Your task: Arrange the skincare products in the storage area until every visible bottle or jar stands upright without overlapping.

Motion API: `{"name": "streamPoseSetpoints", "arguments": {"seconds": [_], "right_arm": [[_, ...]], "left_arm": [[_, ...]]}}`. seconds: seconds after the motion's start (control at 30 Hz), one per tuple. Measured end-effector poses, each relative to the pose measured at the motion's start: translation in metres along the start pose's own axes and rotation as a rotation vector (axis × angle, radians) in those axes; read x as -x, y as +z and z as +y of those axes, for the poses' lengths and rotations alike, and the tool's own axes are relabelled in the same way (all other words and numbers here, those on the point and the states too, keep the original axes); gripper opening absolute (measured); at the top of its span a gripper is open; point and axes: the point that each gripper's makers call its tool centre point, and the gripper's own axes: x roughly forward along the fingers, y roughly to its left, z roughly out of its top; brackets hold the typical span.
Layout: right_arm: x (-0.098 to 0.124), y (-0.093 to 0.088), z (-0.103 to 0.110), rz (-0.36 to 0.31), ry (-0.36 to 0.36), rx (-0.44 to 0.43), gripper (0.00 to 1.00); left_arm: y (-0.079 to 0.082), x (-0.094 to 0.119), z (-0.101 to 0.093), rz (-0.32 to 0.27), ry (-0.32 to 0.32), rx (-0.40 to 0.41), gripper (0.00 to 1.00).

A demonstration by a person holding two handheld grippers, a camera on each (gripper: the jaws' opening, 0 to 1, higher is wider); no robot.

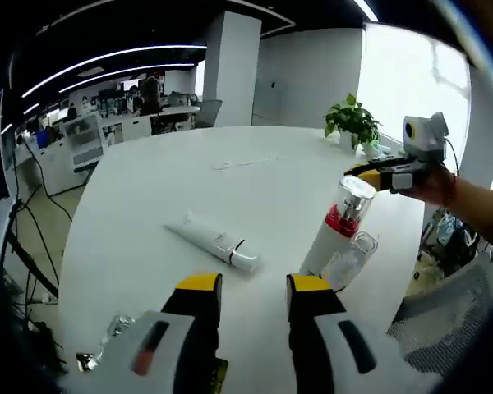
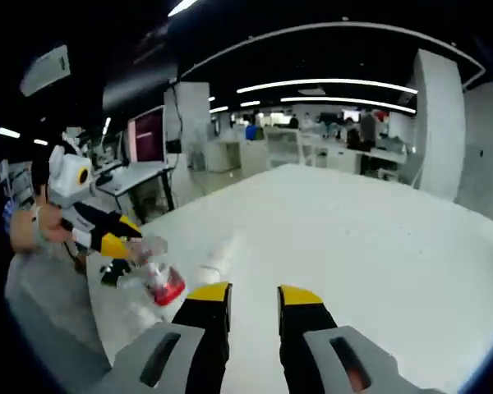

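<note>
**Left gripper view, L to R, all placed rel. to the red-banded bottle**
- Clear jar [image 1: 113, 330]: far L of bottle, at near bench edge, beside L gripper body. Upright or not: cannot tell.
- White tube [image 1: 215, 241]: lying flat on white bench [image 1: 181, 180], L of bottle, well apart from it.
- L gripper [image 1: 255, 287]: in front of bottle, yellow-tipped jaws spread, nothing btwn them, off the bench items.
- Red-banded bottle [image 1: 335, 234]: white body, red collar, clear cap; upright near R bench edge.
- Small clear bottle [image 1: 350, 258]: touching or just beside bottle base on its R; tilt unclear.
- Potted plant [image 1: 353, 121]: behind bottle, far bench edge.
- R gripper [image 1: 368, 174]: level w/ bottle cap, just R of it; contact cannot be told here. Hand [image 1: 431, 185] holds it.

**Right gripper view, L to R**
- L gripper [image 2: 123, 235]: beyond bottle, L side.
- Red-banded bottle [image 2: 160, 283]: appears tilted in this view.
- White tube [image 2: 218, 258]: just R of bottle.
- R gripper [image 2: 255, 295]: jaws apart, empty, R of bottle over bare bench [image 2: 378, 238].
</note>
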Motion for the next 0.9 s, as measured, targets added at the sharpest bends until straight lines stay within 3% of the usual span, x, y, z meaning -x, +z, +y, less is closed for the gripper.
{"name": "streamPoseSetpoints", "arguments": {"seconds": [0.2, 0.3, 0.4, 0.5, 0.57, 0.7, 0.8, 0.87, 0.9], "right_arm": [[-0.054, 0.041, 0.032, 0.063, 0.137, -0.066, 0.47], [-0.080, 0.048, 0.039, 0.110, 0.127, -0.018, 0.45], [-0.099, 0.045, 0.047, 0.191, 0.121, 0.037, 0.49], [-0.117, 0.042, 0.056, 0.243, 0.135, 0.050, 0.52], [-0.135, 0.033, 0.053, 0.325, 0.121, 0.072, 0.52], [-0.148, 0.023, 0.053, 0.411, 0.079, 0.082, 0.49], [-0.164, 0.009, 0.056, 0.503, 0.060, 0.077, 0.48], [-0.179, -0.009, 0.058, 0.628, 0.040, 0.088, 0.49], [-0.184, -0.014, 0.058, 0.650, 0.027, 0.104, 0.50]], "left_arm": [[0.013, 0.008, 0.003, -0.047, 0.018, -0.031, 0.32], [0.013, 0.009, 0.008, -0.048, 0.040, -0.039, 0.33], [0.011, 0.011, 0.016, -0.034, 0.073, -0.040, 0.35], [0.016, 0.015, 0.023, -0.054, 0.086, 0.009, 0.37], [0.017, 0.017, 0.027, -0.058, 0.094, 0.032, 0.37], [0.019, 0.025, 0.045, -0.074, 0.150, 0.096, 0.38], [0.021, 0.029, 0.051, -0.094, 0.159, 0.151, 0.37], [0.021, 0.029, 0.052, -0.102, 0.151, 0.182, 0.37], [0.022, 0.030, 0.052, -0.106, 0.147, 0.198, 0.37]]}}
